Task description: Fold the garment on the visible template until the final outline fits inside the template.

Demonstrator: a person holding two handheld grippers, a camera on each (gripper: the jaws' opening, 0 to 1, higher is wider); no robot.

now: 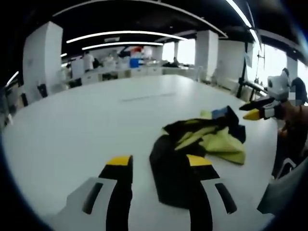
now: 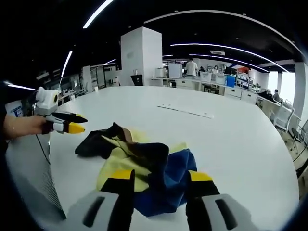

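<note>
1. I see the garment (image 2: 144,168) lying in a crumpled heap on the white table (image 2: 216,139), black, yellow-green and blue panels bunched over one another, no edge laid straight
2. In the left gripper view the same heap (image 1: 202,154) sits just ahead and to the right of my left gripper (image 1: 159,166), its black part reaching between and behind the right jaw
3. My left gripper stands wide, both yellow-tipped jaws spread with bare table between them; it holds nothing
4. My right gripper (image 2: 159,180) also stands wide, jaws apart over the near edge of the heap, blue and yellow cloth showing in the gap; I cannot tell whether the tips touch the fabric, but they aren't closed on it
5. Each gripper shows at the edge of the other's view, hovering beside the heap, clear of the cloth
6. I cannot make out any template outline on the table; only a faint line (image 2: 187,111) lies well beyond the heap
7. My judgement: folding hasn't begun. Left to do: spread the garment flat, find the template, fold until the outline fits inside it
</note>
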